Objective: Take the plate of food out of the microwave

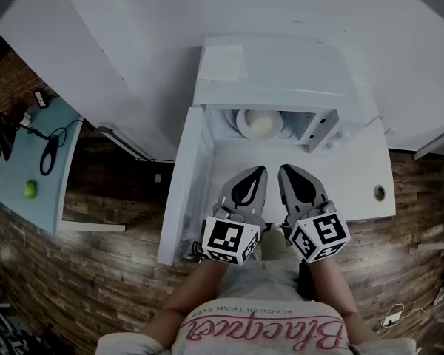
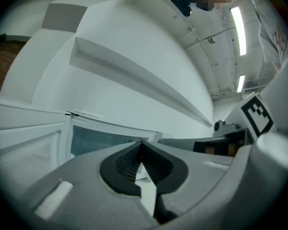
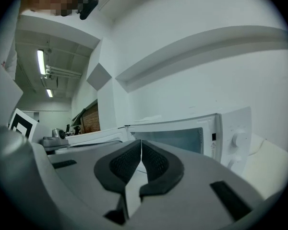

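The white microwave (image 1: 274,72) stands on a white counter with its door (image 1: 183,191) swung open to the left. Inside the cavity sits a white plate (image 1: 244,124) with pale food (image 1: 261,123) on it. My left gripper (image 1: 262,169) and right gripper (image 1: 283,168) hover side by side over the counter just in front of the opening, both shut with nothing between the jaws. The left gripper view shows its closed pads (image 2: 134,163) before the cavity (image 2: 101,140). In the right gripper view the shut gripper (image 3: 141,141) points toward the microwave front (image 3: 182,137) and its knobs (image 3: 239,139).
The open door (image 2: 24,147) stands close on the left of my left gripper. The counter (image 1: 355,176) has a round hole (image 1: 379,192) at the right. A light blue table (image 1: 18,161) with a green ball (image 1: 30,189) and a cable stands far left on the wooden floor.
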The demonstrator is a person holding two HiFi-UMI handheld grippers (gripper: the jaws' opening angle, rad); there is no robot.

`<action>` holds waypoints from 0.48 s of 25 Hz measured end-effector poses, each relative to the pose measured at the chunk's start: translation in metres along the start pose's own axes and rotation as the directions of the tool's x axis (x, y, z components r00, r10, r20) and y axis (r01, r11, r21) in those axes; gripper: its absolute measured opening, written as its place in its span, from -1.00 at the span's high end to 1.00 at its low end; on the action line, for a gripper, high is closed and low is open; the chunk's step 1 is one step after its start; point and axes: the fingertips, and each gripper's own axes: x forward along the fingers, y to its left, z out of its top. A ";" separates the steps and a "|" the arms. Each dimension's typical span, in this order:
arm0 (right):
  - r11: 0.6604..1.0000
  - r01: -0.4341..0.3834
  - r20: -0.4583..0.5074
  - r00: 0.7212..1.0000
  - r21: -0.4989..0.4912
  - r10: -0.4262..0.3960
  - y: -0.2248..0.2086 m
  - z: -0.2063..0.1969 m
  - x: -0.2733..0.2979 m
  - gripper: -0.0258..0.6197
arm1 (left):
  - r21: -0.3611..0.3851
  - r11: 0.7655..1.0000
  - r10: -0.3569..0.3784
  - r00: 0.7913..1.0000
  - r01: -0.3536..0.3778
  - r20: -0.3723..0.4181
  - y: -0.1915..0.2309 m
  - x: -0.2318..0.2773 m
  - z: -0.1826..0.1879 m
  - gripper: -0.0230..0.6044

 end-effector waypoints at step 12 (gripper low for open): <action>0.993 -0.073 -0.050 0.996 0.094 0.078 -0.016 -0.031 0.028 0.32 | -0.023 0.996 0.082 0.997 -0.082 0.011 0.027 0.009 -0.014 0.91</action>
